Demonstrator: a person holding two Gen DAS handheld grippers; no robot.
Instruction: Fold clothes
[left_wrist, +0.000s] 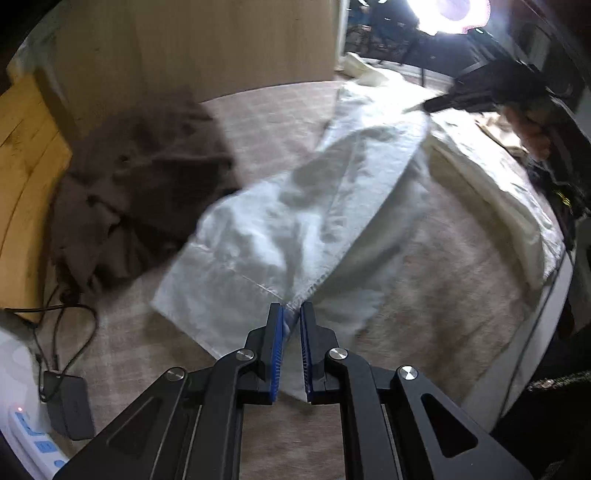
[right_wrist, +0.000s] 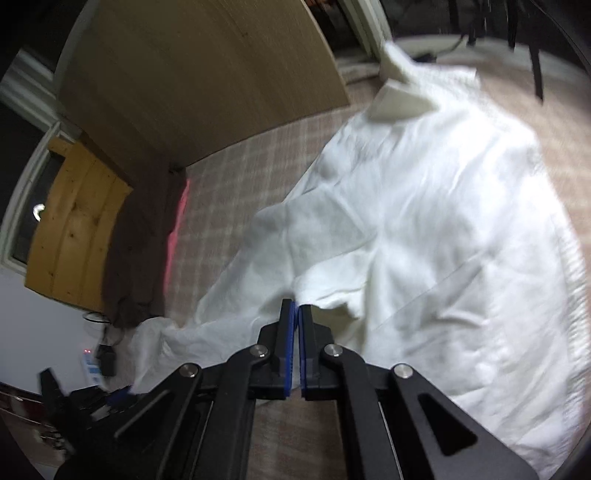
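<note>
Surface: a bed with a beige plaid woven cover (right_wrist: 236, 177), backed by a tan wooden headboard panel (left_wrist: 207, 48); a yellow pine plank board (right_wrist: 74, 229) stands past the bed's left edge. Task item: a white crumpled long-sleeved shirt (right_wrist: 424, 206) spread across the cover, its collar toward the far end of the bed. Left gripper (left_wrist: 291, 317): blue pads drawn together on the hem of one white sleeve, fabric pinched between them, the sleeve running up and away toward the shirt body. Right gripper (right_wrist: 296, 314): pads nearly closed, clamped on a fold of the shirt near its lower edge. Left wrist view only: a dark brown crumpled garment (left_wrist: 140, 177) lying on the cover left of the sleeve, just beside it; a black power adapter with cable (left_wrist: 68, 402) and a white power strip (left_wrist: 26, 435) at the near left; a glaring lamp (left_wrist: 458, 14) at the top right; the right gripper's black body and the hand holding it (left_wrist: 532, 129) at the upper right, blurred. Right wrist view only: the shirt's collar (right_wrist: 399, 96) and the broad shirt body reaching the bed's right edge. Open cover lies between sleeve and headboard, and in front of the left gripper to the right of the sleeve; the left side is crowded by the brown garment and cables.
</note>
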